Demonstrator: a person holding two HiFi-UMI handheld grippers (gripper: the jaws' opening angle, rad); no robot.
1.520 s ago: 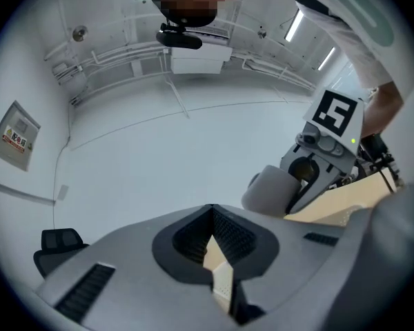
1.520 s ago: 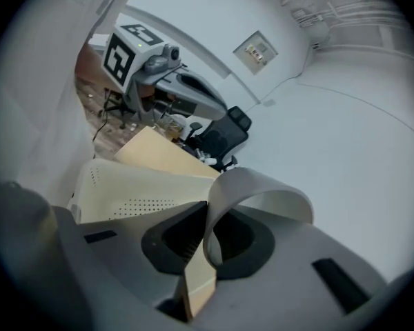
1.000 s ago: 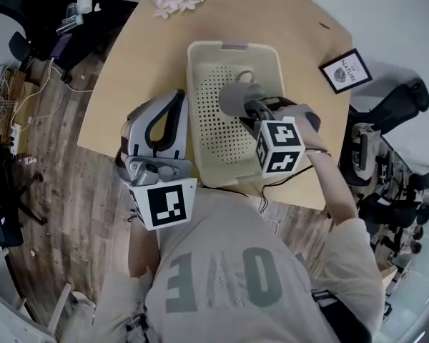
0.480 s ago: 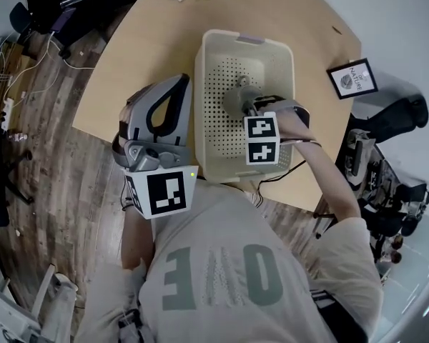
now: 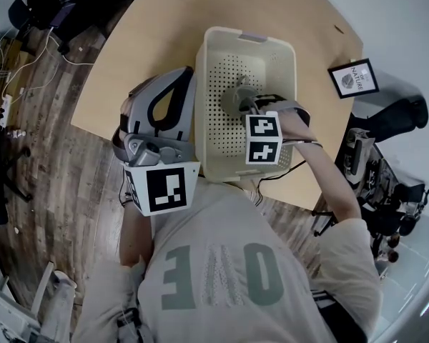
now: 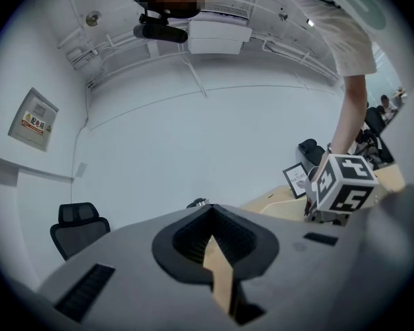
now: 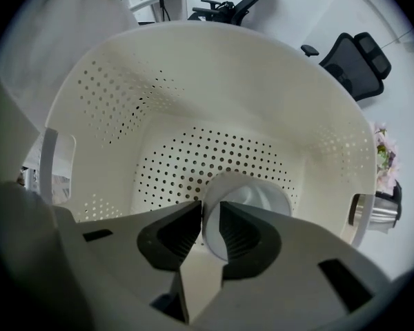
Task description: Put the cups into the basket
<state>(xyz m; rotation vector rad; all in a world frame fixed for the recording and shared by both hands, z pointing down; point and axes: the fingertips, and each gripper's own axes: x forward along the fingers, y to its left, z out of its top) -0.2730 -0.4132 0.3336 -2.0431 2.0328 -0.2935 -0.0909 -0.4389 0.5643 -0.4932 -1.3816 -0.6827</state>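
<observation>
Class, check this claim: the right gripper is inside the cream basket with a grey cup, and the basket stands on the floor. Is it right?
No. The head view shows the basket on the wooden table, not the floor. The rest holds: the right gripper is inside it, jaws opening with the grey cup between them.

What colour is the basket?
The basket is cream, with small round holes in floor and walls; clearest in the head view.

bright, even room light from above; soft shadows on the table (image 5: 136, 63). fisheye views curve strongly, black at the corners; the white basket (image 7: 214, 67) looks slightly washed out.
</observation>
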